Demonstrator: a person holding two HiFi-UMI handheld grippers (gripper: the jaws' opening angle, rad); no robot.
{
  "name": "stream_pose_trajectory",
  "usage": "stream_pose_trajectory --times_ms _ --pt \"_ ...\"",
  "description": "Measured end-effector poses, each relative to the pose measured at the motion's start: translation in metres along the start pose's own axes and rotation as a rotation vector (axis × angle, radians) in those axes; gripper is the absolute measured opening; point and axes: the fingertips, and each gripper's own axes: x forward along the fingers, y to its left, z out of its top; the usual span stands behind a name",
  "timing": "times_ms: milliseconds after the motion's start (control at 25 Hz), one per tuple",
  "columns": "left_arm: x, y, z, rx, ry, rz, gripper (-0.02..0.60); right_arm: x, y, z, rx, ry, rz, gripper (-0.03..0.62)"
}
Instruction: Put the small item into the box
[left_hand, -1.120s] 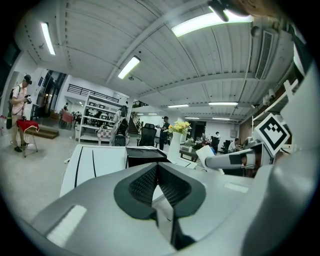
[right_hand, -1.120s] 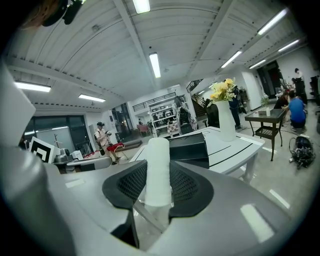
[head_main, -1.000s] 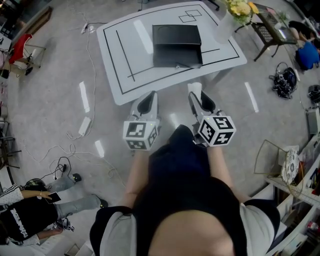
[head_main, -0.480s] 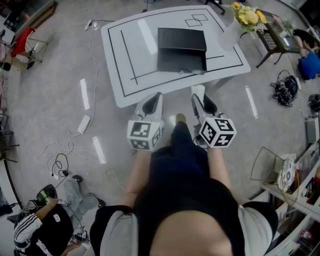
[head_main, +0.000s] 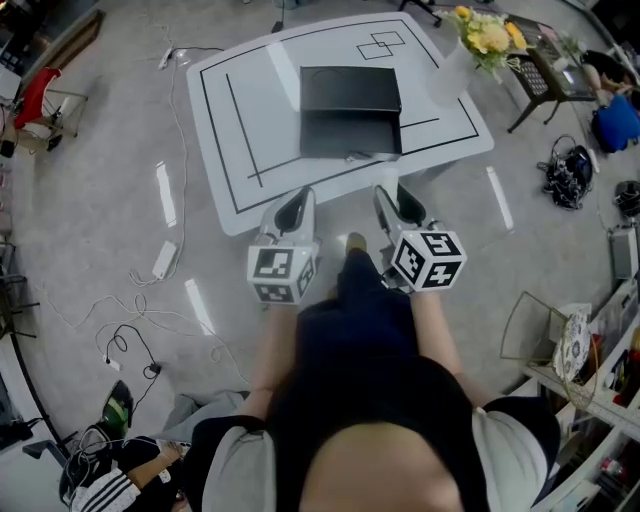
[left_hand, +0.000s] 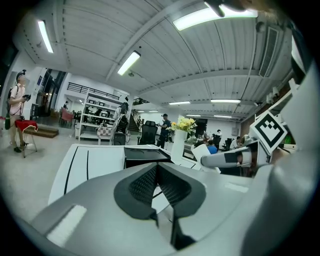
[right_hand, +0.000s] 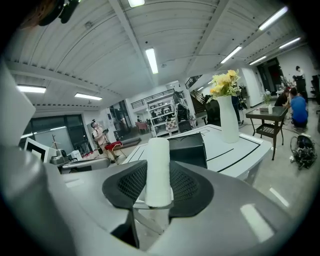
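The left gripper (head_main: 294, 206) was held empty, jaws together. The roll (right_hand: 158, 170) was clamped in the right gripper (head_main: 402, 203), short of the table (head_main: 225, 140). The box (head_main: 350, 108) lay farther off, so placing was not yet done.

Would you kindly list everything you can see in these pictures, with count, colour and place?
white table with black lines: one, white, ahead of the person.
black rectangular box: one, black, mid-table.
white vase of yellow flowers: one, table's far right corner.
white cylindrical roll: one, white, between the right gripper's jaws.
cables: several, white and black, floor at left.
left gripper: one, grey, jaws together, empty.
right gripper: one, grey, shut on the roll.
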Motion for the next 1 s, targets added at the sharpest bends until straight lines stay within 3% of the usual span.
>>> stream_pose_trajectory --times_ms 1000 --pt "0.096 0.025 -0.001 -0.052 0.048 0.081 0.011 0.078 -0.066 0.028 -0.005 0.095 0.065 0.137"
